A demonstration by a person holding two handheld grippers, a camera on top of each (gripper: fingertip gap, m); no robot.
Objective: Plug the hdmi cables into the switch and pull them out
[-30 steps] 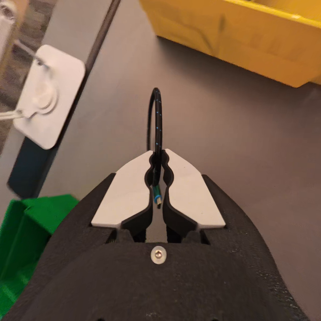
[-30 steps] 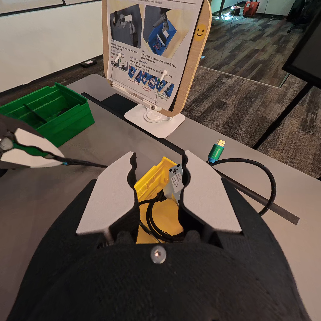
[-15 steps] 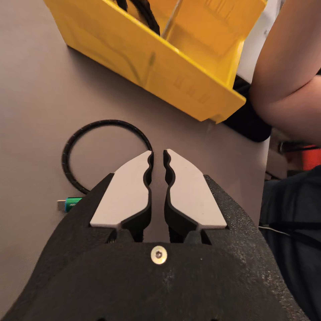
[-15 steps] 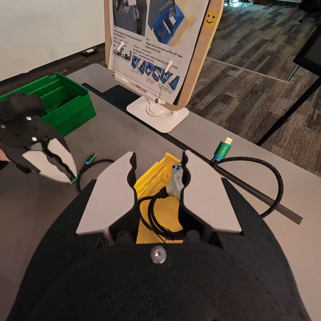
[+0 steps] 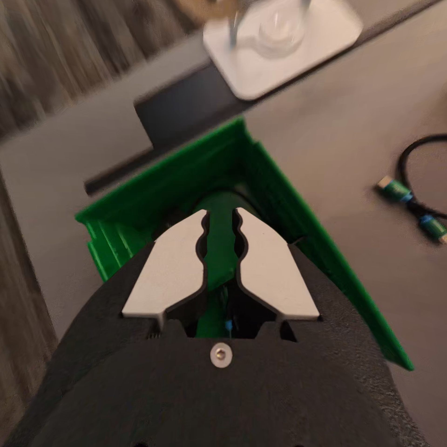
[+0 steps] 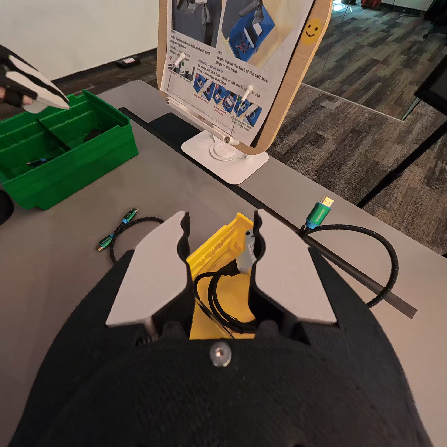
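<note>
My left gripper is slightly open and empty, hovering over the green bin; it also shows at the far left of the right wrist view. A short black HDMI cable with green plugs lies loose on the grey table. My right gripper is open and empty above the yellow bin. The grey switch with a black lead lies in that bin, below my right finger. A second HDMI cable with a green plug loops on the table to the right.
The green bin holds another cable end. A wooden instruction board on a white base stands at the back, also blurred in the left wrist view. A black strip crosses the table. The table edge is at the right. One gripper's finger ends stand about 50 cm off the other's. My right gripper's tips are some 15 cm from the grey switch.
My left gripper let go of the short cable, which now lies on the table, and swung left to above the green bin. My right gripper stayed open over the yellow bin.
</note>
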